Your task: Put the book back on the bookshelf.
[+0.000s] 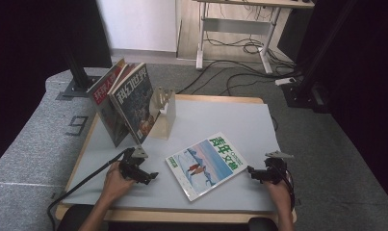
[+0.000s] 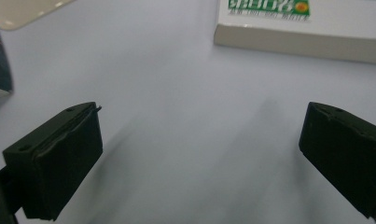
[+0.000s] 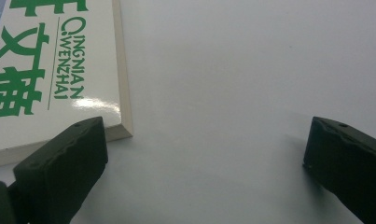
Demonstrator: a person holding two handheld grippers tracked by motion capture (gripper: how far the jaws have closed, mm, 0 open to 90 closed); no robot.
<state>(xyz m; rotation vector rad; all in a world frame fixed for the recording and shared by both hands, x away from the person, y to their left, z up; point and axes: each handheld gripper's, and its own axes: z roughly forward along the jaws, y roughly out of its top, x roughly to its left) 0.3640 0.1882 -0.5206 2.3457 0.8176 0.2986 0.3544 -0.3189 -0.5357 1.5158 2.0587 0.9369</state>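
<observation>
A magazine [image 1: 206, 164] with green title characters and a pale blue cover lies flat near the table's front, turned at an angle. Its spine edge [image 2: 297, 41] shows ahead of my left gripper [image 2: 199, 149], whose jaws stand wide apart over bare table. That left gripper [image 1: 148, 175] rests on the table to the magazine's left. On the other side, my right gripper [image 1: 252, 172] sits just off the magazine's right corner [image 3: 122, 126]; in the right gripper view the gripper [image 3: 204, 158] is open with nothing between its jaws.
Two magazines [image 1: 129, 101] lean upright against a clear acrylic bookend [image 1: 165, 108] at the table's back left. The pale grey tabletop [image 1: 230, 120] stretches bare behind the flat magazine. Cables trail from both grippers. Beyond the table stand a desk frame [image 1: 235, 29] and floor cables.
</observation>
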